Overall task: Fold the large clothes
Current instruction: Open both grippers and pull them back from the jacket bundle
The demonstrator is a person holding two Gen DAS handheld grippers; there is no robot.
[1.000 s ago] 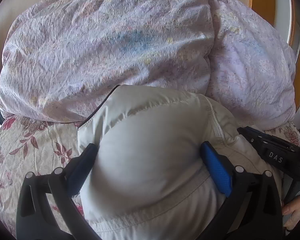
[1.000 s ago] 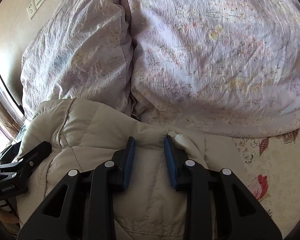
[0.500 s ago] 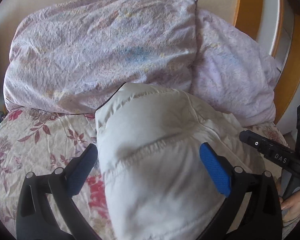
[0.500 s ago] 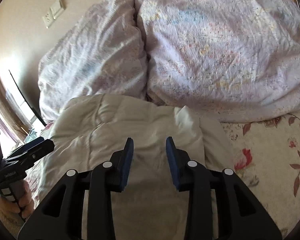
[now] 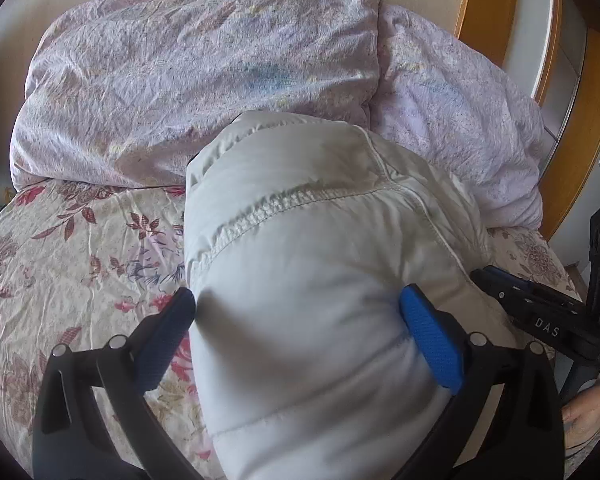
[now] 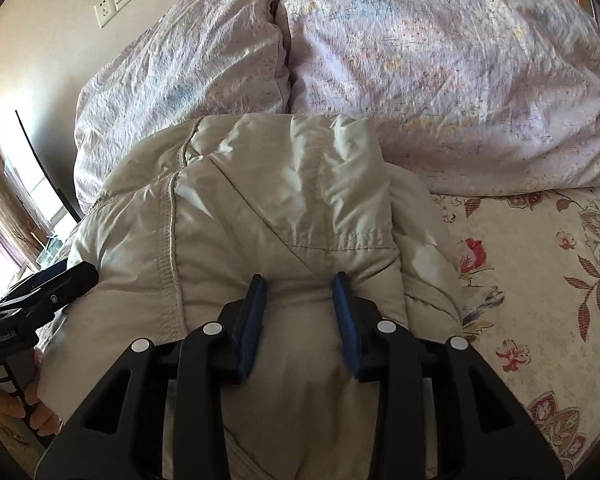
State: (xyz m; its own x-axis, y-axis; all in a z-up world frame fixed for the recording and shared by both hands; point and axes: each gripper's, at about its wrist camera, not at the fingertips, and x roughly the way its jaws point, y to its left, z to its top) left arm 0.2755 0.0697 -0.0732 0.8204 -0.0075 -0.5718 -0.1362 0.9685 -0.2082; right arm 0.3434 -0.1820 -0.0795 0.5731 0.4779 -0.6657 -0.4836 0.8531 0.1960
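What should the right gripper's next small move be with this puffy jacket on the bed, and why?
Probably finish letting go and draw back. The right gripper has its jaws opening, with a fold of the cream jacket between them, and the jacket lies bundled on the floral bedspread while the left gripper straddles its other side.

**Room to move: tight at far side, open on the sheet**

Far side blocked: two lilac duvet bundles (image 5: 204, 80) (image 6: 440, 72) lie side by side against the wall, w/ the puffy beige jacket (image 5: 312, 264) butting up to them. Jacket fills the middle, bulging between the left gripper (image 5: 300, 336) fingers. Free room: bare floral sheet (image 5: 72, 248) left of the jacket, and more sheet right of it in the right-wrist view. Right edge: wooden frame (image 5: 572, 160), prob. close to the bed. Right gripper (image 6: 300, 312), jaws opening over jacket fabric, crowds the near side.
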